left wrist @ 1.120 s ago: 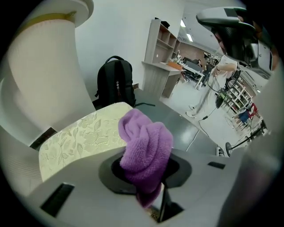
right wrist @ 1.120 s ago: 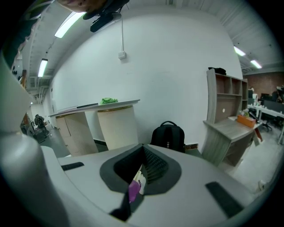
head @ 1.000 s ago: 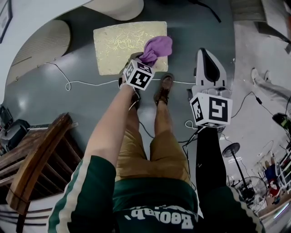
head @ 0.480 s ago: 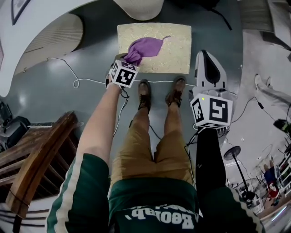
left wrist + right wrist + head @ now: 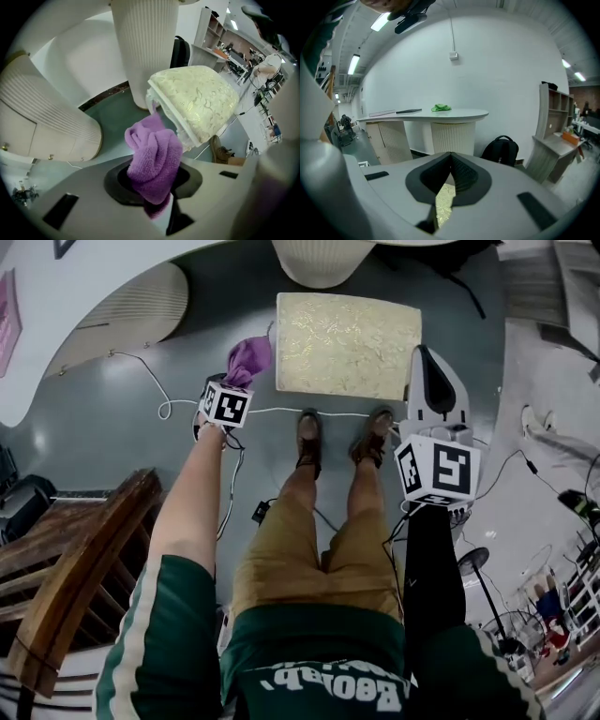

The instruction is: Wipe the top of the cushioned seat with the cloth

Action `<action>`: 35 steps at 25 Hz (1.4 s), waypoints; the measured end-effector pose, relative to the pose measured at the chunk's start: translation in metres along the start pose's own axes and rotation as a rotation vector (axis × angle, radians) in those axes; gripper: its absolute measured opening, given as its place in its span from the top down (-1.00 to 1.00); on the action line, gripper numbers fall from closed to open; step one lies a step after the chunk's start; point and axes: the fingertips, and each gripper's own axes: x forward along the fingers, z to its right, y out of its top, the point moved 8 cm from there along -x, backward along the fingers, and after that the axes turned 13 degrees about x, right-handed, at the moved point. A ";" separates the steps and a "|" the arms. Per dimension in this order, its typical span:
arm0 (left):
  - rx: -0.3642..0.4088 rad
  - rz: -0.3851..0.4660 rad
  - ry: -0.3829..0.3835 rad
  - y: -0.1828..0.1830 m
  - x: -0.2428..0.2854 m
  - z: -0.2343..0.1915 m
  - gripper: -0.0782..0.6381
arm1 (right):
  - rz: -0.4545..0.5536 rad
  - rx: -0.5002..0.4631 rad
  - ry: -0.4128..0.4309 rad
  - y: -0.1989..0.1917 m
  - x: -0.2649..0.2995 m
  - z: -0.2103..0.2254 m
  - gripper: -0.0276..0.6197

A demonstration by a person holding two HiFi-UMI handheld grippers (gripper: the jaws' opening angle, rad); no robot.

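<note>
The cushioned seat (image 5: 347, 345) is a pale yellow patterned square on the grey floor ahead of the person's shoes. My left gripper (image 5: 236, 379) is shut on a purple cloth (image 5: 247, 358), which hangs just off the seat's left edge, over the floor. In the left gripper view the bunched cloth (image 5: 154, 161) fills the jaws of the left gripper (image 5: 157, 187), and the seat (image 5: 197, 101) lies beyond to the right. My right gripper (image 5: 431, 367) hovers at the seat's right side, shut with nothing in it. In its own view the right gripper (image 5: 450, 161) shows a sliver of seat (image 5: 444, 202) below.
A ribbed white pedestal (image 5: 323, 259) stands just behind the seat, and a curved cabinet (image 5: 131, 306) is at far left. A white cable (image 5: 159, 401) runs across the floor. A wooden chair (image 5: 75, 568) is at lower left. A black backpack (image 5: 500, 149) leans by the wall.
My left gripper has swept the cloth leftward across the seat's top and off its left edge. The right gripper has stayed about where it was.
</note>
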 end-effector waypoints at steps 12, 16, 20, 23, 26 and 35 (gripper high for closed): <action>-0.016 0.168 0.107 -0.005 -0.055 -0.007 0.46 | 0.012 -0.005 -0.037 0.002 -0.030 0.013 0.89; 0.023 0.297 0.110 0.040 -0.085 0.027 0.46 | 0.026 0.012 -0.061 -0.003 -0.051 0.040 0.89; 0.064 0.436 0.071 0.095 -0.113 0.080 0.46 | 0.024 0.031 -0.082 0.000 -0.066 0.065 0.89; 0.132 0.526 -0.003 0.132 -0.126 0.135 0.46 | 0.044 0.031 -0.079 0.003 -0.077 0.082 0.89; 0.179 0.599 -0.086 0.166 -0.132 0.192 0.46 | 0.059 0.039 -0.081 0.004 -0.086 0.101 0.89; 0.313 0.615 -0.300 0.235 -0.086 0.313 0.46 | 0.047 0.085 -0.100 -0.010 -0.109 0.159 0.89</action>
